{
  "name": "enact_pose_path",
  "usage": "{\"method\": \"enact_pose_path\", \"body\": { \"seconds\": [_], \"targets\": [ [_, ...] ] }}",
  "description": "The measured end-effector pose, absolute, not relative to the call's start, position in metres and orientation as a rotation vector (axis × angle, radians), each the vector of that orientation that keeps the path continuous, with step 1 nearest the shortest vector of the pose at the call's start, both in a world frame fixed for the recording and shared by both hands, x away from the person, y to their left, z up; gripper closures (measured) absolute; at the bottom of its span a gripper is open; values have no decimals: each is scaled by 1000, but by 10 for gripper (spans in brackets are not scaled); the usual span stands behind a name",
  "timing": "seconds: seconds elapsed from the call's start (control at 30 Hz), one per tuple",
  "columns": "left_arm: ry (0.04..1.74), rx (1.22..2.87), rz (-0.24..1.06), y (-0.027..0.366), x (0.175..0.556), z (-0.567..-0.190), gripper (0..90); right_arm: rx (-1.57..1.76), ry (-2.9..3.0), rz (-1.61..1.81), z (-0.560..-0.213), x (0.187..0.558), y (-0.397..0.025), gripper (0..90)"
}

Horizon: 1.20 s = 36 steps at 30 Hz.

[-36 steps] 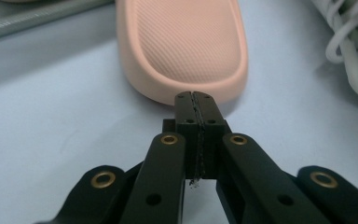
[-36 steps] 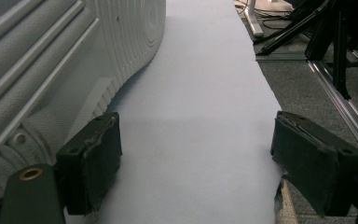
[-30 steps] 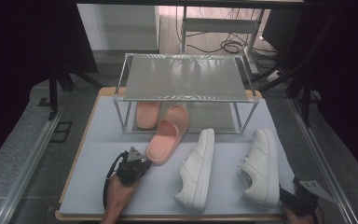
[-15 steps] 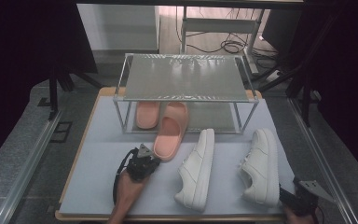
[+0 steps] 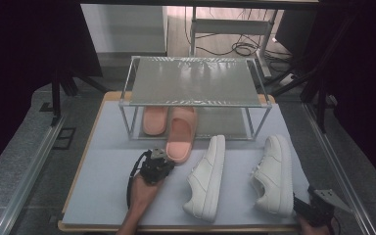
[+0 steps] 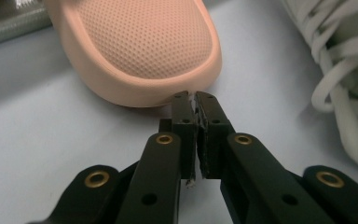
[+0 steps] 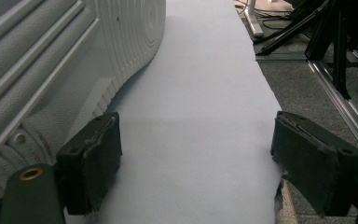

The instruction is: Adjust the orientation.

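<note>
Two pink slippers (image 5: pixel 181 133), two white sneakers (image 5: pixel 206 176).

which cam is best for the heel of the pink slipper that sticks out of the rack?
Left gripper view: the slipper heel fills the top, right ahead of the shut left gripper. The high view shows that slipper whole but small, half under the rack. The right gripper view looks past a white sneaker.
</note>
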<state>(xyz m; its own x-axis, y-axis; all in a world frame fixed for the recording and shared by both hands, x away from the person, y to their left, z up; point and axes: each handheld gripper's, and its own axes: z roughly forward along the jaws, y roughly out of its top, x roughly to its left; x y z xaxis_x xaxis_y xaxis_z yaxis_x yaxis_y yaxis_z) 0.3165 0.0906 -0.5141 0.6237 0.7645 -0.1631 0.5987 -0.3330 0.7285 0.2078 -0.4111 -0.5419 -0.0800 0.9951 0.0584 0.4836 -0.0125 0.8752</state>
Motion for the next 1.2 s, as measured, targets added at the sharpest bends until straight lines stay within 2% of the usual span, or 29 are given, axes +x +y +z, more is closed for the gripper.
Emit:
{"method": "enact_pose_path", "body": {
  "seconds": [0.33, 0.57, 1.2],
  "targets": [
    [1033, 2067, 291, 74, 322, -506, 844, 1556, 1631, 1024, -542, 208, -411, 161],
    [1085, 2048, 316, 74, 333, -511, 850, 1556, 1631, 1024, -542, 208, -411, 161],
    [1189, 2020, 282, 81, 374, -518, 855, 1556, 1631, 1024, -542, 208, -411, 161]
  ]
}}
